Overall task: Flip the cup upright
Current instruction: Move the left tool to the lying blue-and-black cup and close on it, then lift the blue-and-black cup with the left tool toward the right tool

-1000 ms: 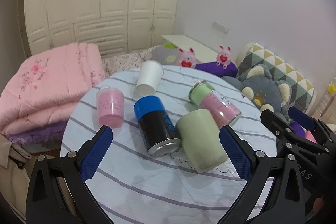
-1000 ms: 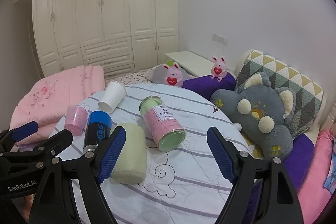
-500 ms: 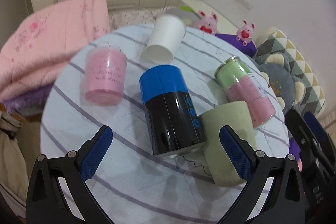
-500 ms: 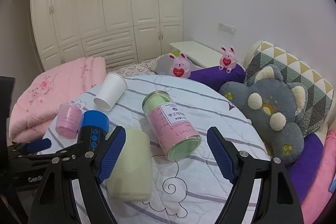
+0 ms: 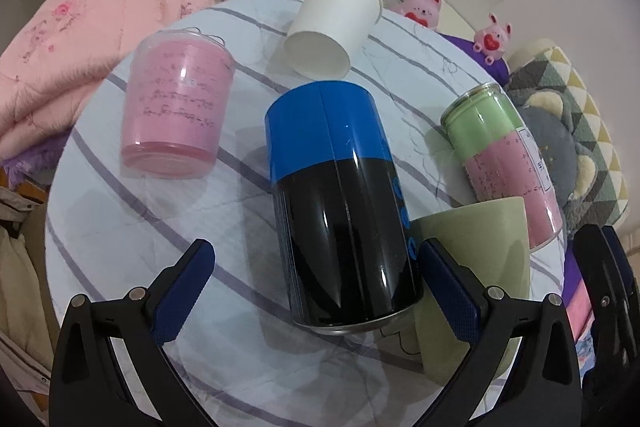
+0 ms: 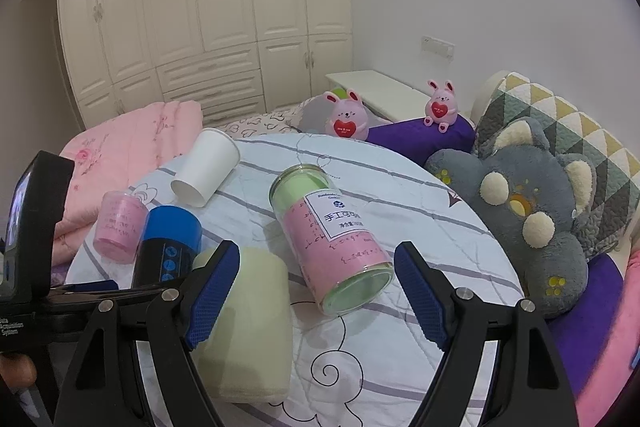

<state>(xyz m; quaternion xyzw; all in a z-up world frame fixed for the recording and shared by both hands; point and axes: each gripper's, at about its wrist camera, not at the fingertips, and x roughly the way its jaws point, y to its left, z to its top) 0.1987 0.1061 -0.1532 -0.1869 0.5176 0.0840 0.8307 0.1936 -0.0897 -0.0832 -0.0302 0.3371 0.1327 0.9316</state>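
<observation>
Several cups lie on their sides on a round striped table (image 5: 132, 247). A blue and black can (image 5: 340, 203) lies in the middle, its metal end between my open left gripper's (image 5: 314, 285) blue pads. A pale green mug (image 5: 476, 275) lies beside it, touching the right pad. A pink plastic cup (image 5: 178, 107), a white paper cup (image 5: 334, 23) and a green and pink jar (image 5: 504, 163) lie further off. My right gripper (image 6: 318, 297) is open and empty, hovering near the jar (image 6: 332, 239) and the green mug (image 6: 248, 323).
A folded pink quilt (image 5: 80, 39) lies past the table's left edge. A grey plush bear (image 6: 524, 215) and patterned pillow (image 6: 560, 131) sit to the right, pink bunny toys (image 6: 346, 115) behind. My left gripper's body (image 6: 36, 267) shows at the right wrist view's left edge.
My left gripper has moved down and forward, so the blue and black can now lies between its pads. The right gripper has moved slightly closer to the jar. The cups have not moved.
</observation>
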